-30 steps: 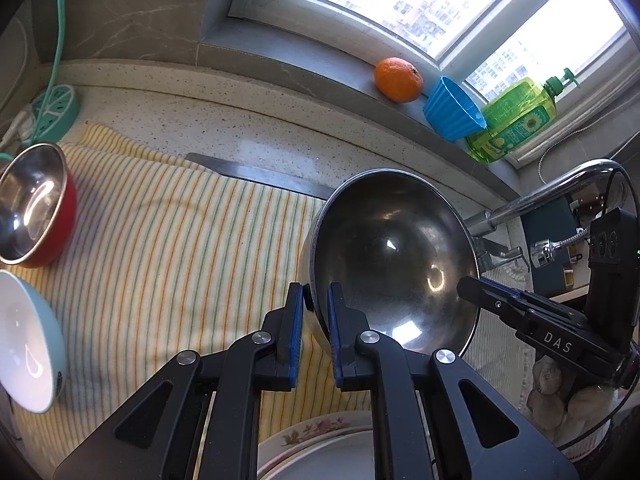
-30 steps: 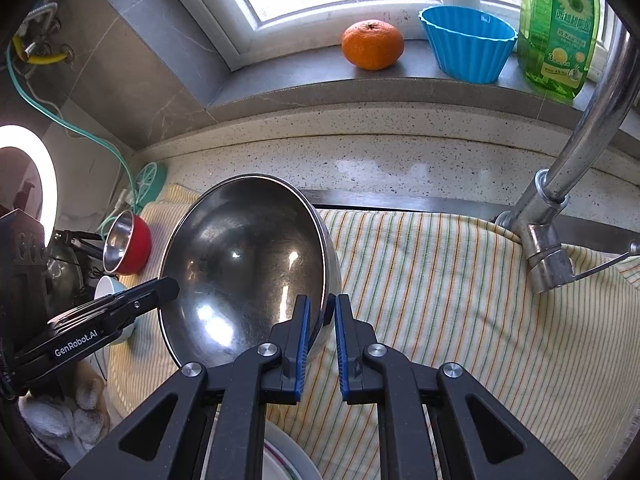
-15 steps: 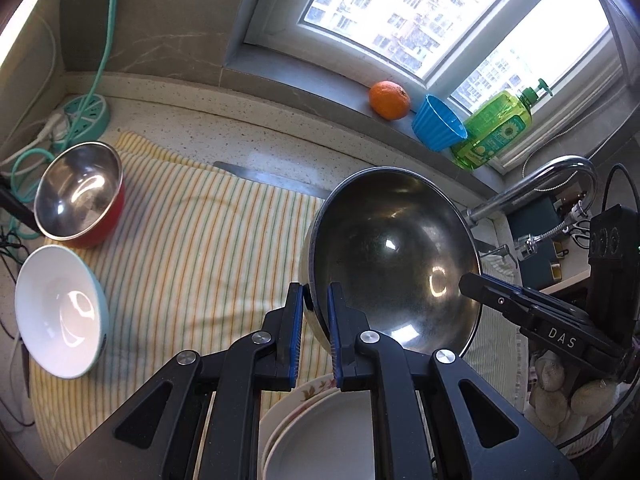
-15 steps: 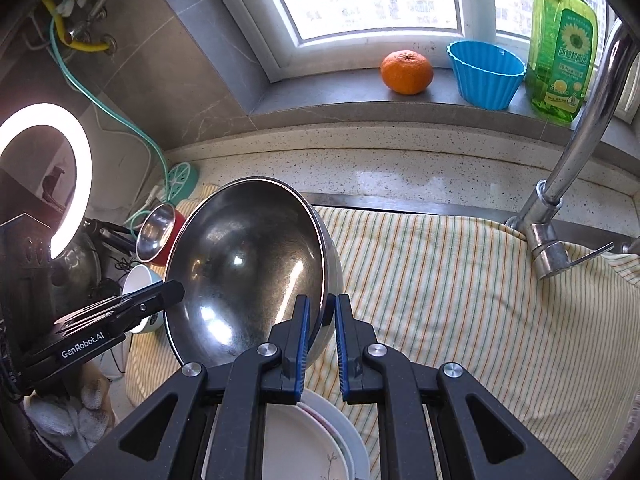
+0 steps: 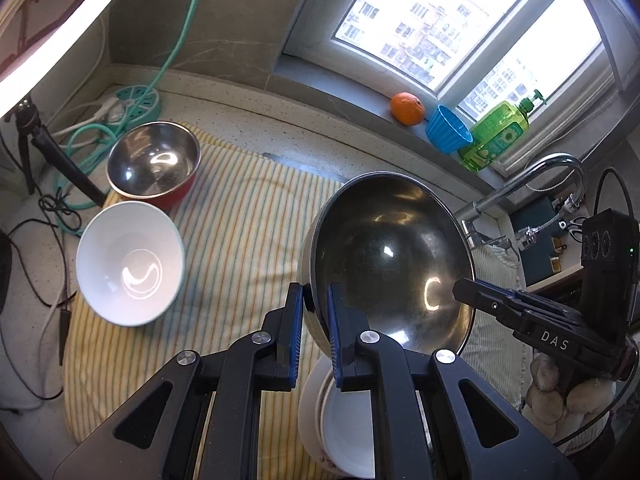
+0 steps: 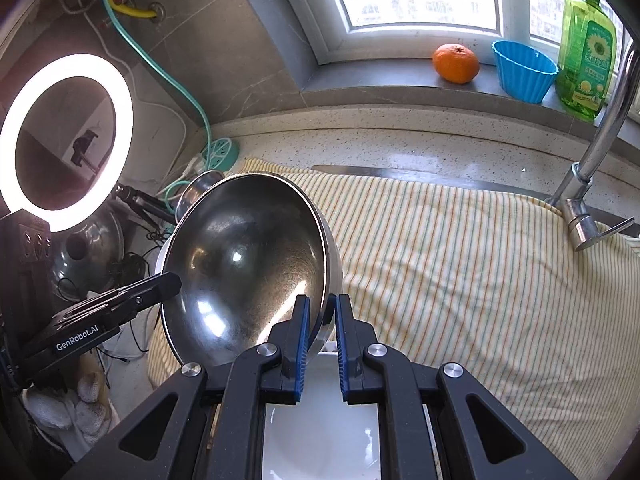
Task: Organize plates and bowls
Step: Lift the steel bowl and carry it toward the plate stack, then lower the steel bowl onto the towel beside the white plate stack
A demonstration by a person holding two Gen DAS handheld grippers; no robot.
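- My left gripper (image 5: 314, 330) is clamped on the rim of the big steel bowl (image 5: 390, 264): 1 blue pad sits outside the wall, the other inside.
- My right gripper (image 6: 320, 342) pinches the opposite rim of the same bowl, also 1 pad inside & 1 outside.
- So both grippers are narrow, w/ only the thin bowl wall between the pads.
- Bowl is up off the striped towel (image 5: 248, 216), tilted, its hollow facing the cams.
- Right under it, a stack of white plates (image 5: 344, 420) lies on the towel; the lower plate shows a floral rim at the bottom edge.
- From the right cam, a white plate (image 6: 320, 432) fills the gap between the gripper arms.
- On the towel's left end: a small steel bowl w/ red outside (image 5: 154, 164) & just in front of it a white bowl (image 5: 130, 264) w/ teal outside; can't tell if the 2 touch.
- On the sill: orange (image 6: 455, 63), blue cup (image 6: 524, 70), green soap bottle (image 6: 586, 52), side by side.
- Faucet (image 6: 592, 160) stands at the towel's right edge.
- Ring light (image 6: 66, 142) is lit on the far left in the right cam.
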